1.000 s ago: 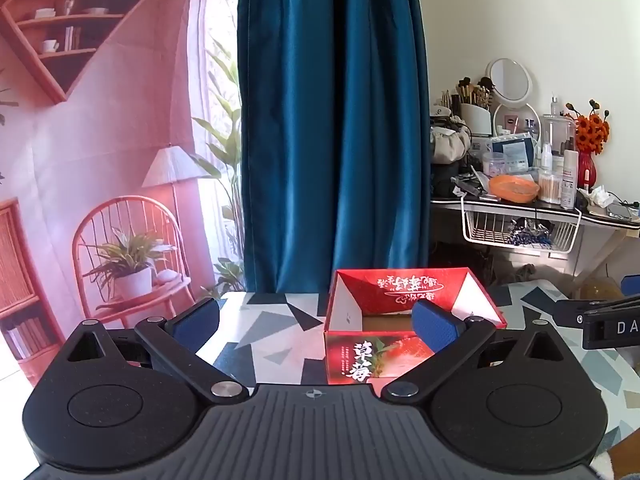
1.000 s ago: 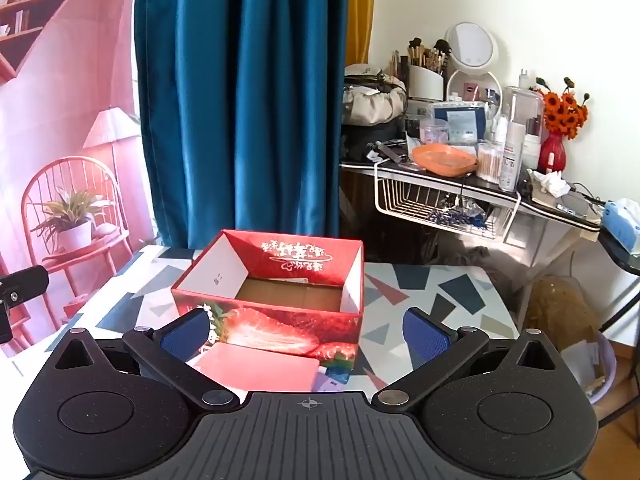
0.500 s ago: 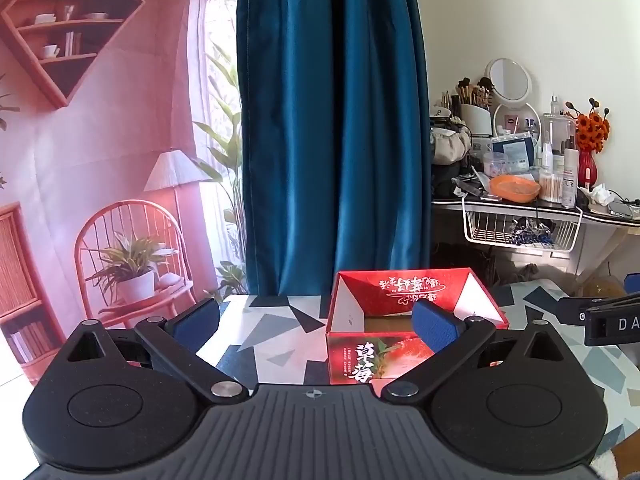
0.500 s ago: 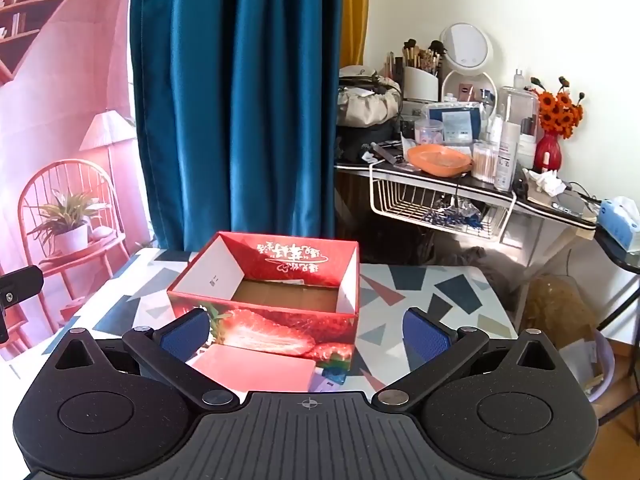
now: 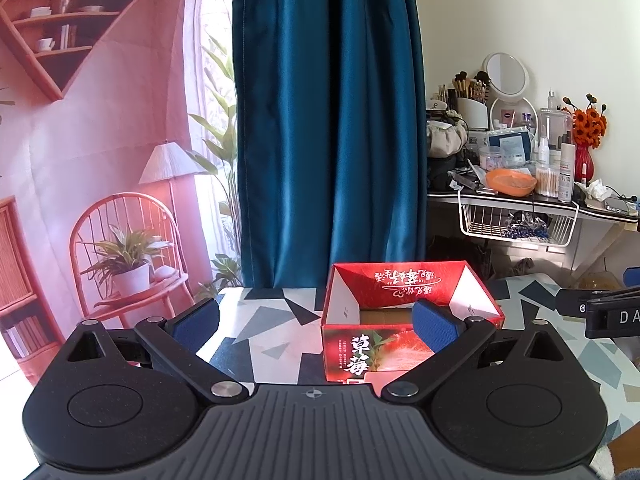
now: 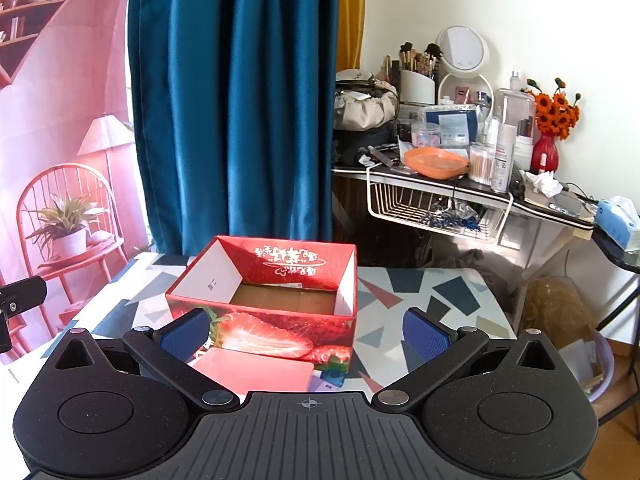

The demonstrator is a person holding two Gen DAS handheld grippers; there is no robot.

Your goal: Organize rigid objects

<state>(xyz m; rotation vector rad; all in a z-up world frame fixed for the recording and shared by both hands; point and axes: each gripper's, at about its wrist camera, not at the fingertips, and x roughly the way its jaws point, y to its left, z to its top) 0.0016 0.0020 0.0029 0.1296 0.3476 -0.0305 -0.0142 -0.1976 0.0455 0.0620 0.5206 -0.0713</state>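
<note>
The left tool (image 5: 316,318) is spread wide with nothing between its blue pads (image 5: 196,320), held above the near part of the surface (image 5: 276,320), whose top carries a pattern of grey, dark blue and white shapes. The right tool (image 6: 306,334) is likewise spread wide and empty, its blue pads (image 6: 424,334) standing to either side of the view ahead. Straight in front of both sits the red box (image 6: 268,300), open at the top, resting on the surface with strawberries printed on its near wall and pale lettering on the inner face of its far wall; its brown cardboard floor shows and nothing can be seen lying in it. In the left wrist view the box stands to the right of centre, partly behind the right pad. Just in front of the box, in the right wrist view, a flat pink card (image 6: 256,372) lies on the surface (it looks like a thin pack or a lid, though which I cannot tell), with a small blue and purple item (image 6: 330,378) touching or just beside its right edge. At the right edge of the left wrist view part of the right tool shows as a black bar with white letters. Beyond the surface hangs a blue curtain (image 5: 328,120), with a cluttered shelf (image 6: 460,184) of bottles, brushes, an orange bowl (image 6: 436,162) and a round mirror (image 6: 464,48) to its right.
</note>
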